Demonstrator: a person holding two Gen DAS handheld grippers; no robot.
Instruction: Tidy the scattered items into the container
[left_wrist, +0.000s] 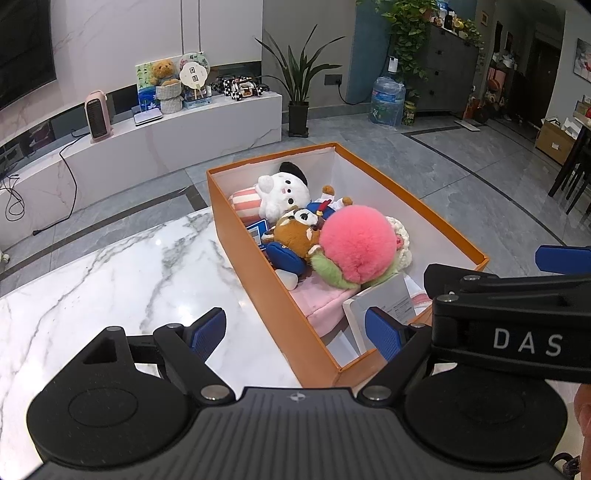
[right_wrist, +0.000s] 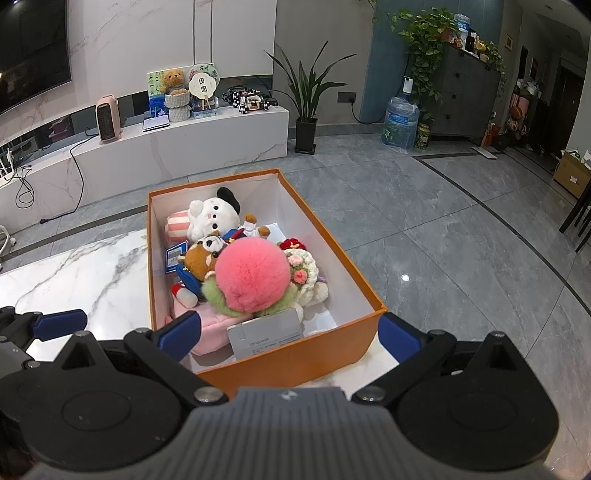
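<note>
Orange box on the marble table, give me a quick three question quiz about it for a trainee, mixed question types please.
1. True or false: the pink fluffy ball lies inside the orange box.
2. Multiple choice: what is the left gripper holding? A) a white card B) nothing C) the brown plush
3. Fill in: the white plush with a black hat sits at the ____ end of the box, away from the grippers.

Key:
1. True.
2. B; its blue fingers stand apart with nothing between them, as do those of the right gripper.
3. Far.
</note>
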